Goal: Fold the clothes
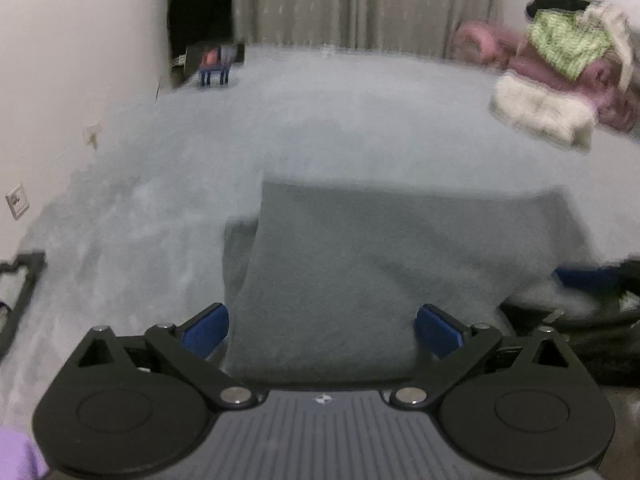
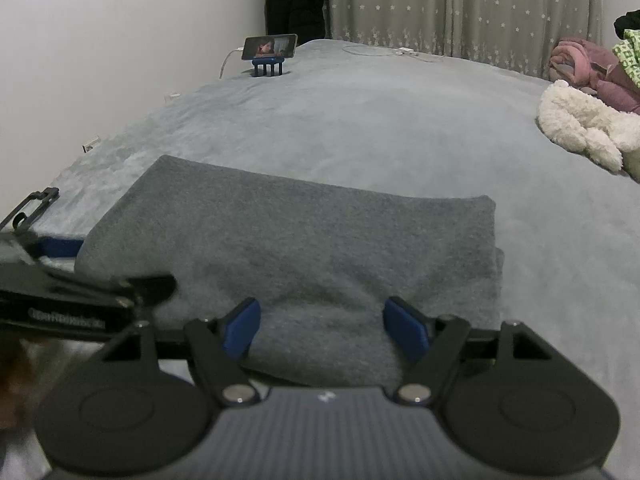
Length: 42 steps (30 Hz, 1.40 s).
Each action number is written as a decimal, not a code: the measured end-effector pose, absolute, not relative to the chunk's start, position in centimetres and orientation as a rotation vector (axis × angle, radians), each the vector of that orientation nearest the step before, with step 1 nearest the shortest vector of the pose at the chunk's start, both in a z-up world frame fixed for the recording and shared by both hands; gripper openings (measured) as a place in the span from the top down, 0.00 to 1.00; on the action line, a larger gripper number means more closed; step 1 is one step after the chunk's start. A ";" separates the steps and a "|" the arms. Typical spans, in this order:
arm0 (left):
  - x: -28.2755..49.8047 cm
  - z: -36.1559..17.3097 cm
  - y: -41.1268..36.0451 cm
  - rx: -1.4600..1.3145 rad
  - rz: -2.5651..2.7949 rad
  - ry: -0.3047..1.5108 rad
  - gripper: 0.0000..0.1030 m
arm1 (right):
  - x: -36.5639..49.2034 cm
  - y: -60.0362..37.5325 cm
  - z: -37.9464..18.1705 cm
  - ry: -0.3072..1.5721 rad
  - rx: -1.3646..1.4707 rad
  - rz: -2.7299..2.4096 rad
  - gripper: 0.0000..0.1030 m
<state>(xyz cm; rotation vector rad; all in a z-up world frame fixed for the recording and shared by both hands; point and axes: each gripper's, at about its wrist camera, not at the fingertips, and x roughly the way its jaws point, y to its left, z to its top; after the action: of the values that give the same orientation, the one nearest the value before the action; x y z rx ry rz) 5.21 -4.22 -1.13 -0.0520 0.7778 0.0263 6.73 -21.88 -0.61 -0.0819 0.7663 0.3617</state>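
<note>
- Left hand-held gripper [image 1: 322, 330]: jaws spread wide, blue pads [image 1: 206, 330] clear of the cloth, nothing held. It sits above the near edge of the grey garment.
- Grey garment [image 2: 296, 240]: folded into a rectangle, lying flat on the light grey bed cover [image 2: 380, 120], near the front edge of the bed.
- Right hand-held gripper [image 2: 323, 330]: jaws spread wide, nothing held, over the near edge of the garment.
- Phone on a blue stand [image 2: 269, 54]: far side of the bed.
- Pile of clothes [image 2: 592, 92]: far right, well apart from the garment.
</note>
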 end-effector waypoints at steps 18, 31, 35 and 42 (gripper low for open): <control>5.0 -0.8 -1.3 -0.145 0.031 0.824 0.00 | 6.9 -28.2 0.4 0.823 0.008 0.359 0.31; 5.0 0.4 -2.0 -0.081 0.051 0.797 0.00 | 6.9 -28.2 0.3 0.835 -0.022 0.301 0.25; 4.8 0.7 -2.3 -0.069 0.048 0.776 0.00 | 6.5 -28.1 1.0 0.778 -0.040 0.277 0.26; 4.6 1.4 -3.0 -0.046 0.038 0.731 0.00 | 6.2 -27.5 1.8 0.706 -0.029 0.297 0.26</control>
<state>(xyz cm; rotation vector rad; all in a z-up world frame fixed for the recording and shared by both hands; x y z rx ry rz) 4.56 -2.98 1.40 -0.0459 0.7314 0.0380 6.18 -27.52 1.80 -0.0295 0.7064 0.2973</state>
